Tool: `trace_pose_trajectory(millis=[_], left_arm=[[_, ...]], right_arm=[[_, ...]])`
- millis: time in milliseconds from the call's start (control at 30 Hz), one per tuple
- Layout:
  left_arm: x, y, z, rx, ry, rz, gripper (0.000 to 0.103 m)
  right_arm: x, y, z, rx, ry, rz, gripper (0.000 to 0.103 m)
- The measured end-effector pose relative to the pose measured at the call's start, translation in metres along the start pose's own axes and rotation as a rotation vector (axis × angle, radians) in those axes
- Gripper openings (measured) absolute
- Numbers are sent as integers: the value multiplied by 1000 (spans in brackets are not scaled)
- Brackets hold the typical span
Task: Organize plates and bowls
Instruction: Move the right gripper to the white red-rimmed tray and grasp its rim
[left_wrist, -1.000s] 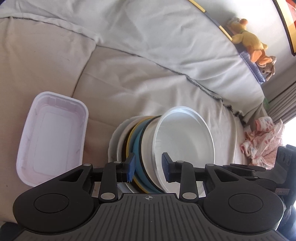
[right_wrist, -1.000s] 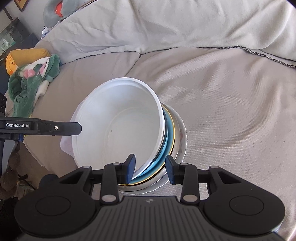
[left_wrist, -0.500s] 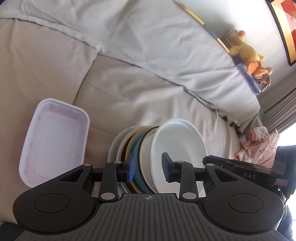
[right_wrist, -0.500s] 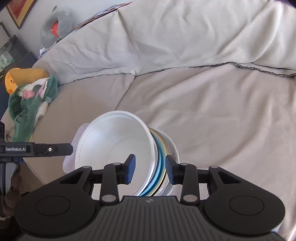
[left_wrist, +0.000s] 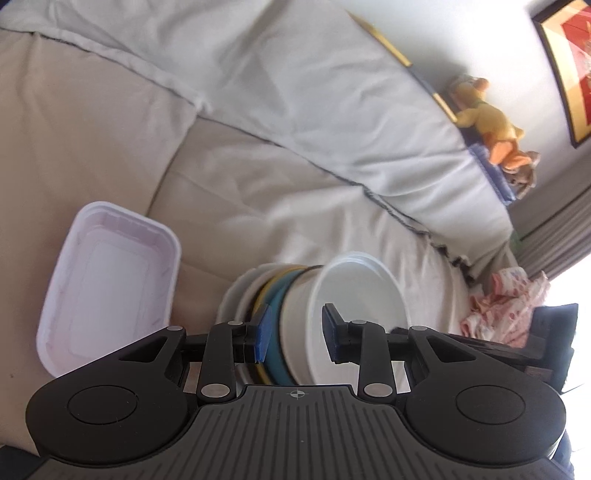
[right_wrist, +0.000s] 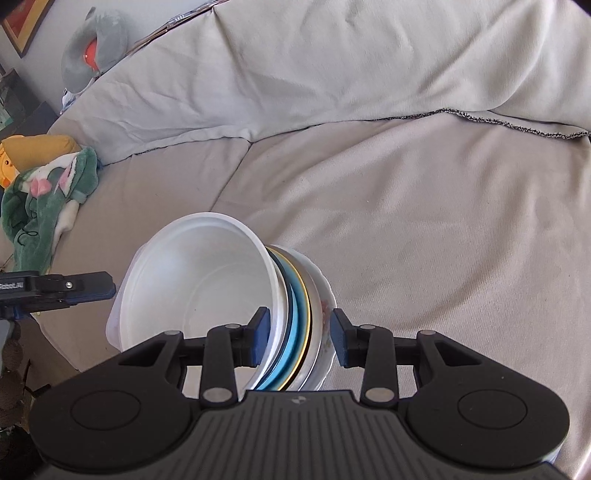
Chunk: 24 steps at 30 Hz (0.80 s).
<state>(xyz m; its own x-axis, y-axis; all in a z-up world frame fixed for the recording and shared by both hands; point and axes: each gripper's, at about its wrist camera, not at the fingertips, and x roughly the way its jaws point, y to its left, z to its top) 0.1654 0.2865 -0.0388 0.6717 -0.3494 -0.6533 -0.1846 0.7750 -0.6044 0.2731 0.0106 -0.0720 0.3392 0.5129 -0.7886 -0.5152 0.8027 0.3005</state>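
A stack of dishes is held tilted on edge above a beige sofa seat (right_wrist: 443, 240). It is made of a white bowl (left_wrist: 362, 291) (right_wrist: 207, 280), a blue plate (left_wrist: 275, 354) (right_wrist: 293, 339), a yellow-rimmed plate and a white floral plate (right_wrist: 321, 310). My left gripper (left_wrist: 297, 332) is shut on one side of the stack, one pad on the plates and the other inside the bowl. My right gripper (right_wrist: 300, 338) clasps the opposite side, with the bowl's rim and the plates between its fingers. Each gripper's tip shows in the other's view.
A white rectangular tub (left_wrist: 107, 280) lies on the seat to the left of the stack. A grey blanket (right_wrist: 332, 74) covers the sofa back. Plush toys (left_wrist: 491, 129), a green cloth (right_wrist: 40, 206) and a pink cloth (left_wrist: 506, 306) lie at the sofa's ends.
Both views have tipped upward, so more of the sofa back shows. The stack sits lower and looks smaller in both views. Both grips are unchanged.
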Motion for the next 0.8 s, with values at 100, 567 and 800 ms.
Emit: trace_pose_trajectory(millis=[100,567,800], left_arm=[[1,-6,-1,22,1,-3,33],[-42,22,4,65,-137,53,33],[-34,97,3,24,-142,417,33]], right_arm=[[1,0,0,-3,4,8,35],[-45,89,19,-199,-151,46,37],[29,201,51,-278,109,144,39]])
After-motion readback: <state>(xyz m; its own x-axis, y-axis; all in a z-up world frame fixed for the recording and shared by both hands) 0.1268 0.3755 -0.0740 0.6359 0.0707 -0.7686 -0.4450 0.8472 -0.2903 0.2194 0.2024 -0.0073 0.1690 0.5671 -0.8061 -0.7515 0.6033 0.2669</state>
